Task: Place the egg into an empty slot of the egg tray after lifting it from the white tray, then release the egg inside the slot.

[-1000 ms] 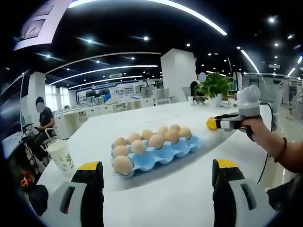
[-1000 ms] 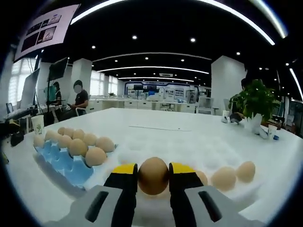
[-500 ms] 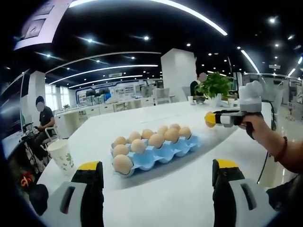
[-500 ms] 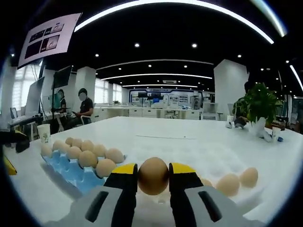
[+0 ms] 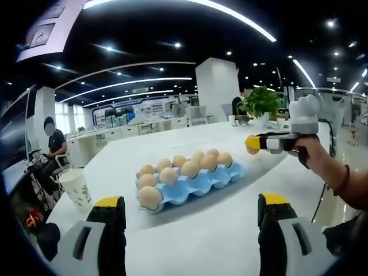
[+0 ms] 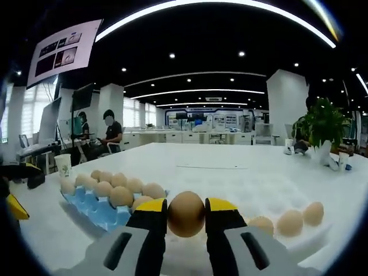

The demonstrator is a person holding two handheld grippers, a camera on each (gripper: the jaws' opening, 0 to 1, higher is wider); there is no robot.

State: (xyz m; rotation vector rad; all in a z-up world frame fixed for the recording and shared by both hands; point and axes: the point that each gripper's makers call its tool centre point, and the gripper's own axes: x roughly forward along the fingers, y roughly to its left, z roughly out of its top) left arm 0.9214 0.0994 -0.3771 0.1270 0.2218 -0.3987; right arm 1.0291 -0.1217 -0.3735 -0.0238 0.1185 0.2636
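My right gripper (image 6: 186, 214) is shut on a brown egg (image 6: 186, 213) and holds it in the air. Below and to the left lies the blue egg tray (image 6: 95, 208) with several eggs in it. The white tray (image 6: 299, 237) lies to the right with a few eggs (image 6: 291, 221) on it. In the left gripper view the blue egg tray (image 5: 198, 185) sits mid-table, its near row of slots mostly bare. The right gripper (image 5: 251, 144), held by a hand, hovers above and right of that tray. My left gripper (image 5: 190, 224) stands open near the table's front, nothing between its jaws.
A paper cup (image 5: 75, 188) stands left of the egg tray near the table edge. A potted plant (image 5: 260, 104) and cups sit at the far end of the long white table (image 5: 201, 230). People sit at desks (image 6: 108, 131) beyond the table.
The right gripper has risen with the egg and moved left toward the blue egg tray. The left gripper has stayed still and open.
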